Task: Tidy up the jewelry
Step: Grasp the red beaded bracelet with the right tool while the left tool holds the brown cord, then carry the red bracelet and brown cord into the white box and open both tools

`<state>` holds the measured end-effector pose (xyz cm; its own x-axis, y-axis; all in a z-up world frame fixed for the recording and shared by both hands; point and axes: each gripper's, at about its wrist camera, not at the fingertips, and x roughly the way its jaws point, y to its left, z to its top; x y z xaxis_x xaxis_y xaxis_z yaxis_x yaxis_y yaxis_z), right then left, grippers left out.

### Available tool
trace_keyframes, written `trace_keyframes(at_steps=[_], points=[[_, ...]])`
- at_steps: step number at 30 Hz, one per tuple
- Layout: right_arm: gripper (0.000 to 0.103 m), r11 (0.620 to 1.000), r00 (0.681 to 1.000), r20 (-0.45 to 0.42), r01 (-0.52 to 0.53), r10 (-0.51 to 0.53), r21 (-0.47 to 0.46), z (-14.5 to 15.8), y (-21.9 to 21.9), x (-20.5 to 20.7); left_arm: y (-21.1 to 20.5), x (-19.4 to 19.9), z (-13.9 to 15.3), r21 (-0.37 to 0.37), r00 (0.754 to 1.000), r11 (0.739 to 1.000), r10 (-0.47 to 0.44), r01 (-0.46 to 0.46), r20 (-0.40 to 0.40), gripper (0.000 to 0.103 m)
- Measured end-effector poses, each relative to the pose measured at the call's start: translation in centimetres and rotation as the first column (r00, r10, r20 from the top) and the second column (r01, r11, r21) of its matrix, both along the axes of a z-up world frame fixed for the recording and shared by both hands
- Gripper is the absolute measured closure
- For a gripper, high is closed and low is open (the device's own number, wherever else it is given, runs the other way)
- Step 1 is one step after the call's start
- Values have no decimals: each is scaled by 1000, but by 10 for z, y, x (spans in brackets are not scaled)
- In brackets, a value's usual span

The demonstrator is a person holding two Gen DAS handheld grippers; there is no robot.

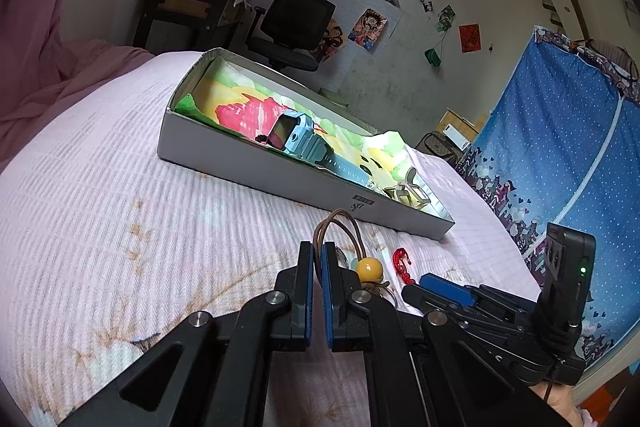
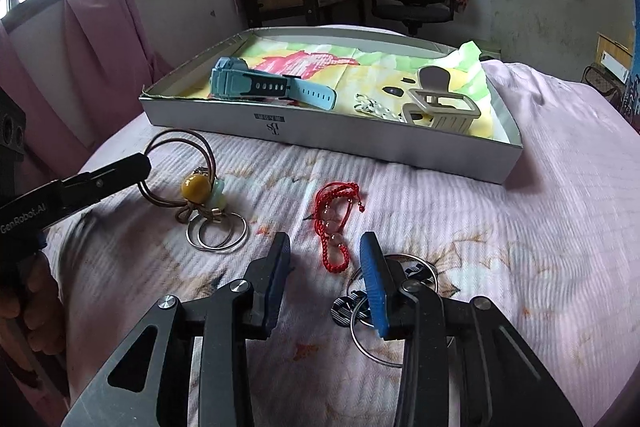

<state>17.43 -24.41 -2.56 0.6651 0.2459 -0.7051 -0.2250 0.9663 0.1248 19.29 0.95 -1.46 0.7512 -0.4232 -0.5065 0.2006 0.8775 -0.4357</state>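
Left gripper [image 1: 318,259] fingers are pinched on the brown cord loop [image 1: 338,229] of the bead keychain [image 2: 191,187] on the bed [image 2: 520,227]. Right gripper [image 2: 326,259] fingers stand wide, straddling the red bracelet [image 2: 334,223] (long axis running toward the box [image 2: 360,143]).

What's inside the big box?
Inside the box: a blue watch, a beige hair clip and a clear bead bracelet, all on colorful paper. Anything beneath the paper is hidden.
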Motion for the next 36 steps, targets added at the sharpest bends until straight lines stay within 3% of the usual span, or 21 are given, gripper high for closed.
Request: trace_keyframes(at_steps=[5, 7, 12, 19, 25, 30, 36], points=[[93, 1000, 1000, -13, 0, 0, -22, -2, 3, 7, 0, 0, 0, 2, 1000, 1000, -2, 2, 2, 99], [95, 1000, 1000, -7, 1, -1, -21, -2, 3, 5, 0, -1, 1, 5, 1000, 1000, -4, 4, 9, 99], [96, 1000, 999, 50, 9, -10, 8, 8, -2, -4, -3, -7, 18, 13, 997, 1000, -5, 4, 71, 99], [96, 998, 982, 187, 11, -22, 59, 39, -6, -15, -7, -10, 63, 56, 986, 998, -7, -2, 165, 99], [96, 994, 967, 255, -3, -24, 106, 63, -11, -1, 5, 14, 96, 68, 973, 995, 49, -66, 226, 99], [96, 993, 960, 282, -29, -5, 114, 75, -11, 29, 7, 56, 103, 122, 972, 986, 81, -111, 222, 99], [96, 990, 976, 219, -45, 15, 133, 55, -11, 81, 4, 94, 86, 165, 985, 979, 94, -118, 147, 99]])
